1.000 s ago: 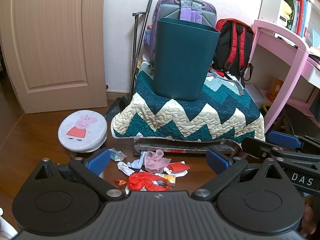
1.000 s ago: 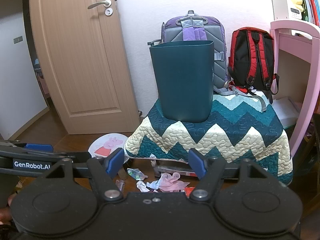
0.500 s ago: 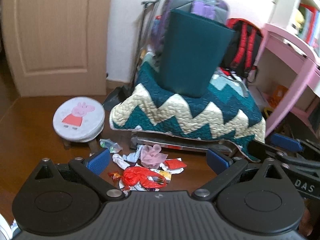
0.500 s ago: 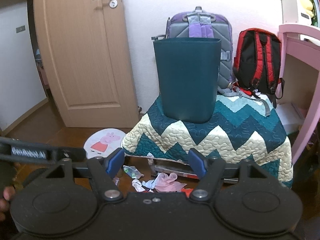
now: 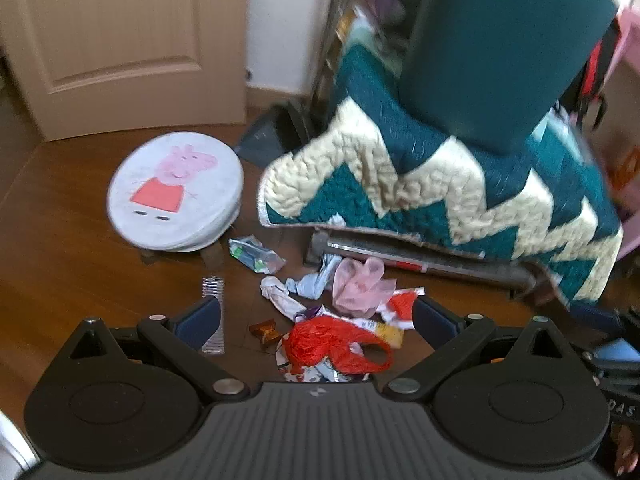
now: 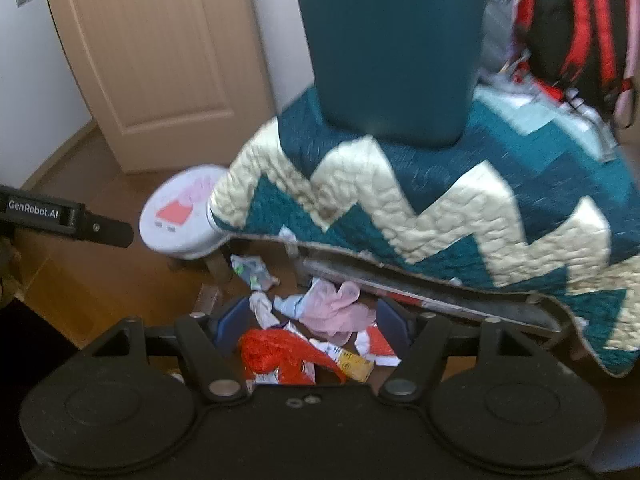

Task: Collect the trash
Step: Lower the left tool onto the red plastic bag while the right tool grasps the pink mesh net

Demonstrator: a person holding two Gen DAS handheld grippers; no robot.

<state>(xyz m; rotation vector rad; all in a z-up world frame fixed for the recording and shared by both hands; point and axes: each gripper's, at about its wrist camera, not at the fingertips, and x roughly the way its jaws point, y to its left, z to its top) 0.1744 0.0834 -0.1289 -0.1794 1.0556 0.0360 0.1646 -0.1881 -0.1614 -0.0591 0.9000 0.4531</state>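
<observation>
At the bottom of the left wrist view, the left gripper (image 5: 314, 316) has its jaws spread wide with nothing between them; its blue pads frame the litter on the floor. In the right wrist view the right gripper (image 6: 312, 322) is likewise wide apart and holds nothing.

Nearest, low in the centre of the frame, lies a crumpled red plastic bag (image 5: 332, 346) on top of white printed wrappers, with a yellow wrapper (image 5: 386, 332) touching its right side. Just left of the bag sits a small brown candy wrapper (image 5: 265, 329), and further left a silvery ribbed strip (image 5: 213, 314) lies lengthwise beside the left pad. A red and white packet (image 5: 402, 304) rests near the right pad.

A little farther, mid-frame, is a pink glove (image 5: 360, 288), touching a knotted pale blue cloth (image 5: 316, 282) and a twisted white tissue (image 5: 278, 294). Beyond these, a clear wrapper with green print (image 5: 256, 254) lies by the foot of a round stool (image 5: 176, 192) bearing a pink pig picture.

To the right, a teal and cream zigzag quilt (image 5: 440, 184) drapes over a low stand above the wooden floor (image 5: 72, 272). On the quilt, in the upper right, stands a dark teal bin (image 5: 492, 48), upright. Behind it, blurred, are a red and black backpack (image 6: 568, 32) and, upper left, a pale wooden door (image 5: 120, 40).
</observation>
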